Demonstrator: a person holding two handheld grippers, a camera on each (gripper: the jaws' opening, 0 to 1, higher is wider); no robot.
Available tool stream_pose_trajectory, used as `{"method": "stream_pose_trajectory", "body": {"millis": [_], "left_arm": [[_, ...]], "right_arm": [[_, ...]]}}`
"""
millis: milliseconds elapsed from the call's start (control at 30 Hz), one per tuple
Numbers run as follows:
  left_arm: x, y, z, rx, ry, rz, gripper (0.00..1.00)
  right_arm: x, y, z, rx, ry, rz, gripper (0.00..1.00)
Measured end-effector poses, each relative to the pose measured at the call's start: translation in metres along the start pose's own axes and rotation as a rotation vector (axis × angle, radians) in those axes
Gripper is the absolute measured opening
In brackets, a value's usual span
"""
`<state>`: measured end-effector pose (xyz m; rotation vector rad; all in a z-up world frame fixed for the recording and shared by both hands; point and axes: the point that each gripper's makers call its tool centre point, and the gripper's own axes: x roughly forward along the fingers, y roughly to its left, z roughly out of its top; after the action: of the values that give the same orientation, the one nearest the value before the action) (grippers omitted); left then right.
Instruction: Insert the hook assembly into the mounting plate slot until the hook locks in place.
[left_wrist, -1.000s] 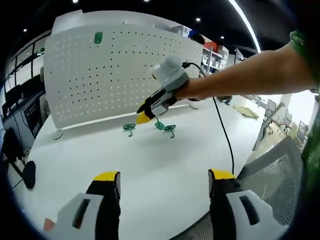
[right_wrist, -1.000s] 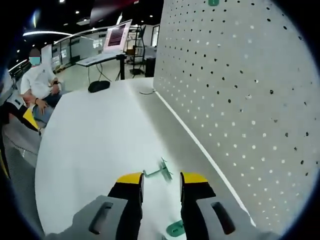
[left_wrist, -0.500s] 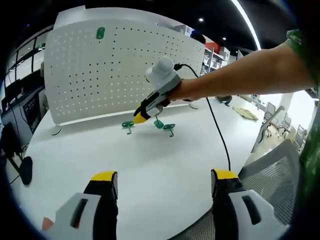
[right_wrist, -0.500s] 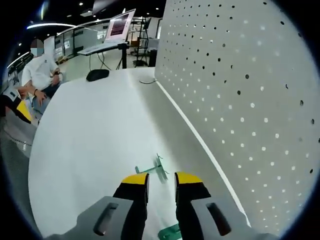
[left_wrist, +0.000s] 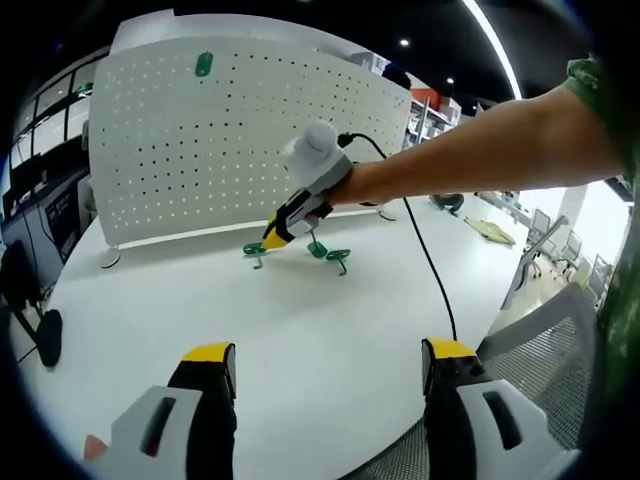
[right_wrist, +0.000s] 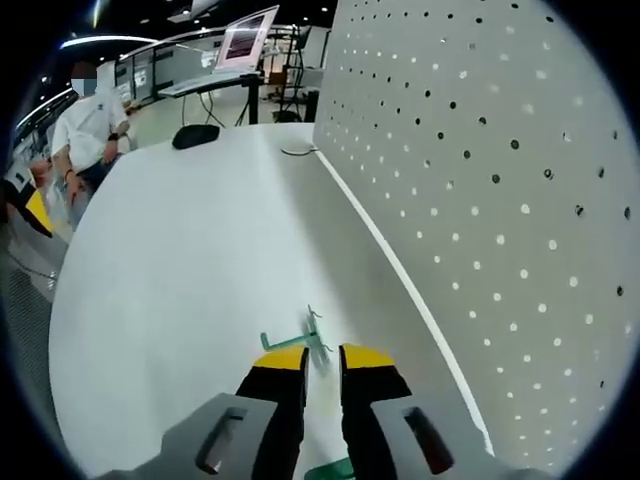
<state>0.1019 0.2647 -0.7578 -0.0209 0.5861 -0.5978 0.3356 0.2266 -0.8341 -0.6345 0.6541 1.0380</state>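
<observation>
A tall white pegboard stands at the back of the white table, with one green hook mounted near its top. Three green hooks lie on the table in front of it. My right gripper reaches down to the leftmost one. In the right gripper view, that hook lies at the tips of my right gripper, whose jaws stand a narrow gap apart and do not press on it. Another green hook lies under the jaws. My left gripper hangs wide open and empty over the near table.
The pegboard rises close on the right in the right gripper view. A person in white sits beyond the table's far edge. A black mouse-like object lies at the far end. A mesh chair stands by the table's edge. A cable trails from the right gripper.
My right gripper has moved down and forward to the leftmost hook, and its jaws have narrowed from a wide gap to a slim one. The left gripper has barely moved.
</observation>
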Motion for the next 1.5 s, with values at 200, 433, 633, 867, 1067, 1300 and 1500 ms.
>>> {"method": "stream_pose_trajectory", "body": {"millis": [200, 433, 633, 867, 1067, 1300, 1500], "left_arm": [[0.0003, 0.0003, 0.0, -0.006, -0.001, -0.002, 0.78], [0.0, 0.0, 0.001, -0.011, -0.007, -0.005, 0.77], [-0.0007, 0.0014, 0.0016, -0.016, -0.012, -0.002, 0.77], [-0.0005, 0.0012, 0.0021, -0.018, -0.014, -0.004, 0.77], [-0.0002, 0.0003, 0.0014, -0.015, -0.01, -0.006, 0.76], [0.0, -0.0004, 0.0007, -0.013, -0.007, -0.008, 0.76], [0.0002, -0.0005, 0.0, -0.012, -0.004, -0.008, 0.75]], "right_arm": [[0.0016, 0.0006, 0.0009, -0.019, 0.009, 0.004, 0.06], [0.0039, -0.0002, -0.0012, -0.031, 0.025, 0.006, 0.02], [0.0067, 0.0015, -0.0029, -0.044, 0.043, 0.008, 0.02], [0.0062, 0.0006, -0.0031, -0.031, 0.043, -0.003, 0.0], [0.0033, -0.0008, -0.0055, 0.029, 0.035, -0.02, 0.0], [-0.0004, -0.0006, -0.007, 0.122, 0.007, -0.028, 0.0], [-0.0029, 0.0041, -0.0089, 0.173, -0.011, -0.025, 0.0]]}}
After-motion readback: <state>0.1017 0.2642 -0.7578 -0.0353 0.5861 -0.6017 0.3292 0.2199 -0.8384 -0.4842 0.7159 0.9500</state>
